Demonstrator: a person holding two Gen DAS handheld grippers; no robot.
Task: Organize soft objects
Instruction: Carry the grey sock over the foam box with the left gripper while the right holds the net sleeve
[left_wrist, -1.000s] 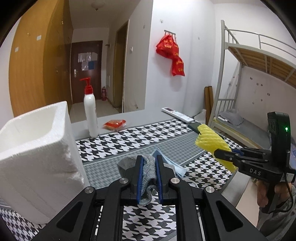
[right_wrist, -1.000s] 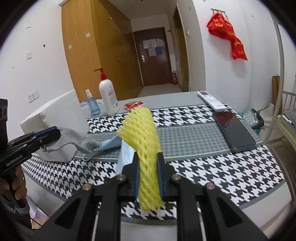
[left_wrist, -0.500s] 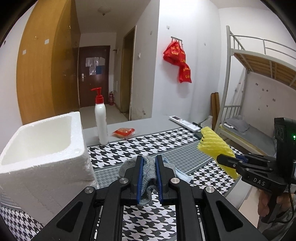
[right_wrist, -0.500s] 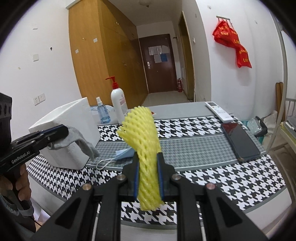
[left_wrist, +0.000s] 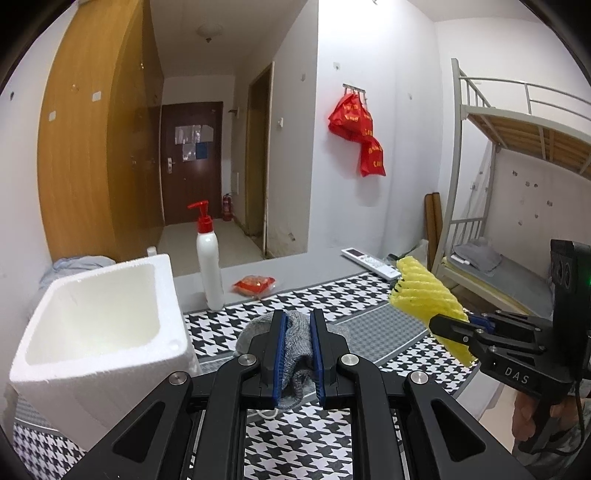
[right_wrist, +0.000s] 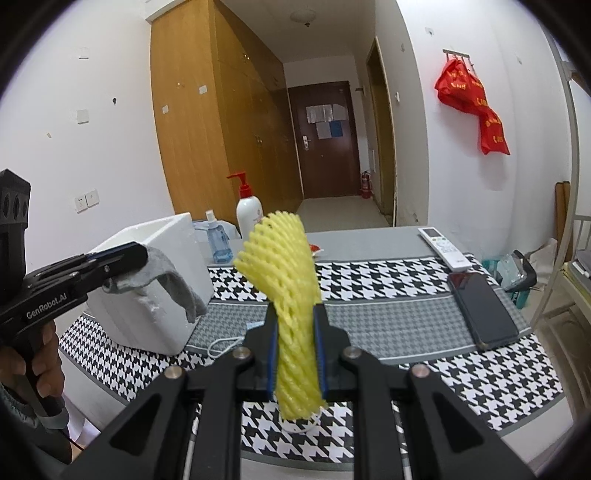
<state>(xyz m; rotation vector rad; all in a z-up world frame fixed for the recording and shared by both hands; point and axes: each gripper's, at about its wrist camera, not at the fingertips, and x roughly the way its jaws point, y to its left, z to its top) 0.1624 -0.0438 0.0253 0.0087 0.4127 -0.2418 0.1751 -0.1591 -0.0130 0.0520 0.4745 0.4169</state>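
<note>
From your left wrist camera, your left gripper (left_wrist: 297, 354) is clamped on a grey sock (left_wrist: 295, 347), which bunches between the blue pads and hangs a little below them, clear of the houndstooth table mat (left_wrist: 369, 302). To its left the white foam box (left_wrist: 99, 332) stands open-topped near the left edge of the tabletop. Behind it, a white pump bottle with a red head (left_wrist: 208, 266) stands by the mat's far edge, with a red snack packet (left_wrist: 255, 286) just to its right and a white remote control (left_wrist: 371, 262) towards the far right corner. At the right, your right gripper (left_wrist: 448, 326) pinches a yellow foam fruit net (left_wrist: 428, 299).

From your right wrist camera, your right gripper (right_wrist: 295, 354) is closed on the yellow foam fruit net (right_wrist: 286, 280), which stands upright between the pads, above the mat's near edge. At the left, your left gripper (right_wrist: 125, 258) holds the grey sock (right_wrist: 166, 280) in front of the foam box (right_wrist: 159, 306). A blue face mask (right_wrist: 253, 326) lies on the mat by the box's near corner. A dark phone (right_wrist: 482, 310) lies near the right edge, with the remote control (right_wrist: 445, 253) beyond it.
</note>
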